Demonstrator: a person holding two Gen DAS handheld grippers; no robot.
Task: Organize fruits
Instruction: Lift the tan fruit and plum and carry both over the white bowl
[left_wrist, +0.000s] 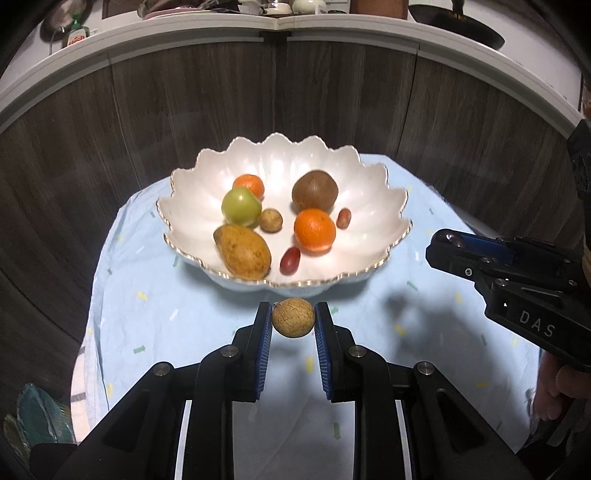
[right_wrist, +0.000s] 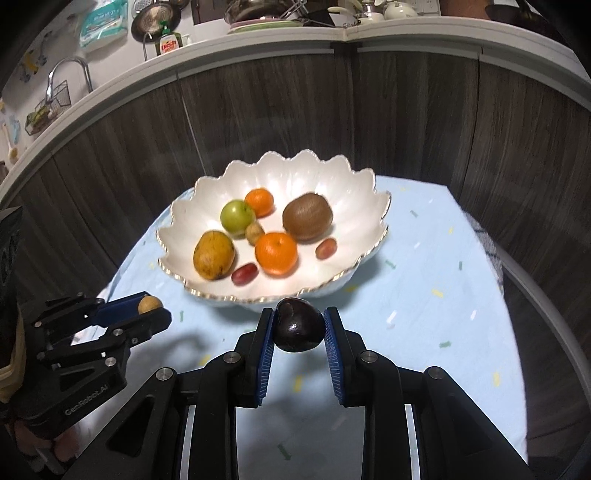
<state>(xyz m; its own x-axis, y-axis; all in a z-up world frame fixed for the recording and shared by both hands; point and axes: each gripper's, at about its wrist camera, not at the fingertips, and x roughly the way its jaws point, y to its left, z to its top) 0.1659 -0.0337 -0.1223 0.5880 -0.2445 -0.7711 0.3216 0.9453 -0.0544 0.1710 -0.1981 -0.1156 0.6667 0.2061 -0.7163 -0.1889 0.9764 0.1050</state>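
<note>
Through the left wrist camera, my left gripper (left_wrist: 293, 317) is pinching a small tan round fruit (left_wrist: 293, 318) across its middle, just short of the near rim of the scalloped white bowl (left_wrist: 373, 206). I judge it light and hard-shelled, likely to roll if the pads ease, so a hold at its widest part suits it. The bowl already holds a mango (left_wrist: 242, 252), two oranges, a green fruit, a kiwi (left_wrist: 314, 190) and small grapes, leaving bare patches only near the walls. Through the right wrist camera, my right gripper (right_wrist: 298, 329) clamps a dark glossy plum (right_wrist: 298, 329), probably slick and soft, so bruisable. The raised, fragile-looking rim stands between both fruits and the bowl.
</note>
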